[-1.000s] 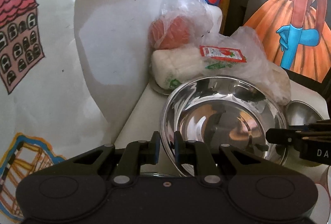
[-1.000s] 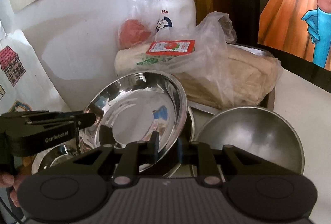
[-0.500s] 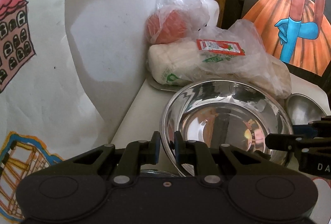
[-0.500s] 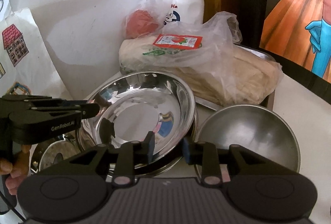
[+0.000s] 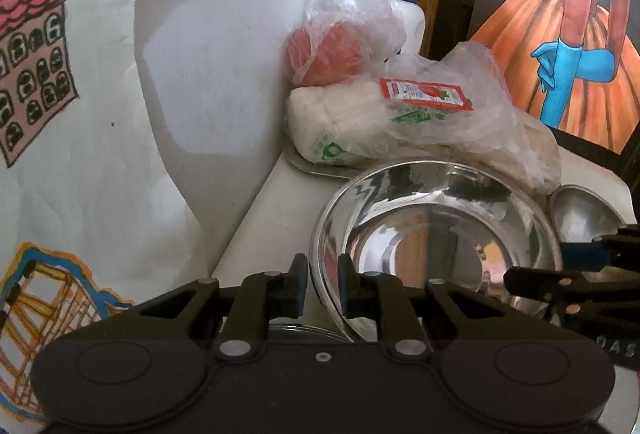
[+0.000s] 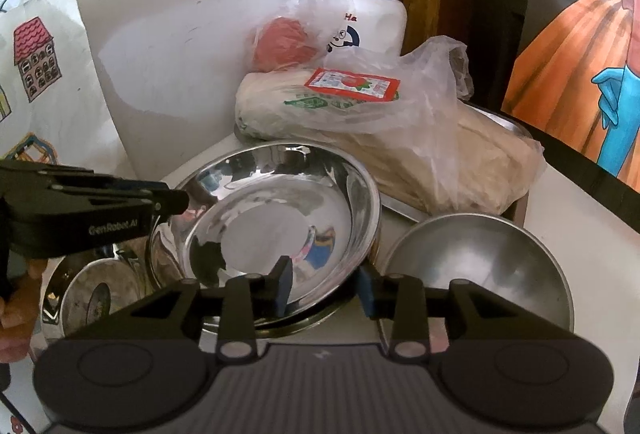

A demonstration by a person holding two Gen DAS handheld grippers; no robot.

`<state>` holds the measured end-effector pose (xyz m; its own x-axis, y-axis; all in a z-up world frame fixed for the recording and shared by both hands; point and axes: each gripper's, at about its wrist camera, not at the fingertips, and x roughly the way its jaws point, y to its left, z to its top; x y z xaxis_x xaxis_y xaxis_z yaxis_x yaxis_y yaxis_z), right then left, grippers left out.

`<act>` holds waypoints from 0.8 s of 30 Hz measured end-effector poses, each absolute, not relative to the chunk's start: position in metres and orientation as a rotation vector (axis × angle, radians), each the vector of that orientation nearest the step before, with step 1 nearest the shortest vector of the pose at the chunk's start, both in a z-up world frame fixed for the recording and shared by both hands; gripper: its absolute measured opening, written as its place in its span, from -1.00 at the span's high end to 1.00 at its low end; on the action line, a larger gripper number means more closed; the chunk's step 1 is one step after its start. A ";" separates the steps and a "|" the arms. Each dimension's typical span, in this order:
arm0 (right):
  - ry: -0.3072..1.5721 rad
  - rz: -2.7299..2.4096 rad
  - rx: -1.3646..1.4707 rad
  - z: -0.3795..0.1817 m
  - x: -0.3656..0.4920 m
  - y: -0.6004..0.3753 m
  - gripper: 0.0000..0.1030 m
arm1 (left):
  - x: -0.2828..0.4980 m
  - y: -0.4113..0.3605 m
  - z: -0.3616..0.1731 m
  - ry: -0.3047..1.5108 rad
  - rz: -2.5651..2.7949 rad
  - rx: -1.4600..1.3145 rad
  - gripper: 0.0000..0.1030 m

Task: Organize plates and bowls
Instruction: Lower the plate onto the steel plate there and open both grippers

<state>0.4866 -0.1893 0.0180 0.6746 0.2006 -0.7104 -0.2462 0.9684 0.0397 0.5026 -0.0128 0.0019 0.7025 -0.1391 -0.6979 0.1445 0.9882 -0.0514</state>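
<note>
The shiny bowl [image 6: 276, 218] now sits nested on another dish — right gripper [image 6: 324, 288] opening off its rim, left gripper [image 5: 323, 284] still pinching it — the dull bowl [image 6: 476, 266] remains unstacked.

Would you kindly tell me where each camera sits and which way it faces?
Left wrist: on the left claw, angled down at the shiny bowl whose near rim sits between its pads; the right claw enters from the right.
Right wrist: on the right claw, opening around that bowl's rim, angled down; the left claw and a hand show left.
Shared: the bowl, dull bowl, bagged food.
</note>
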 end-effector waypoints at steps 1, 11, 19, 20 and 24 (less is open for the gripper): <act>0.789 0.253 -0.063 0.018 0.486 -0.189 0.21 | 0.502 -0.013 0.003 0.774 -0.158 0.005 0.65; 0.777 0.255 -0.076 0.026 0.479 -0.188 -0.29 | 0.486 -0.009 0.017 0.750 -0.145 0.004 0.57; 0.713 0.289 -0.030 0.046 0.460 -0.192 -0.60 | 0.459 0.003 0.033 0.717 -0.130 -0.026 0.35; 0.698 0.293 -0.030 0.050 0.455 -0.192 -0.63 | 0.454 0.006 0.036 0.710 -0.126 -0.034 0.32; 0.634 0.308 -0.025 0.065 0.432 -0.192 -0.83 | 0.431 0.017 0.051 0.665 -0.114 -0.053 -0.03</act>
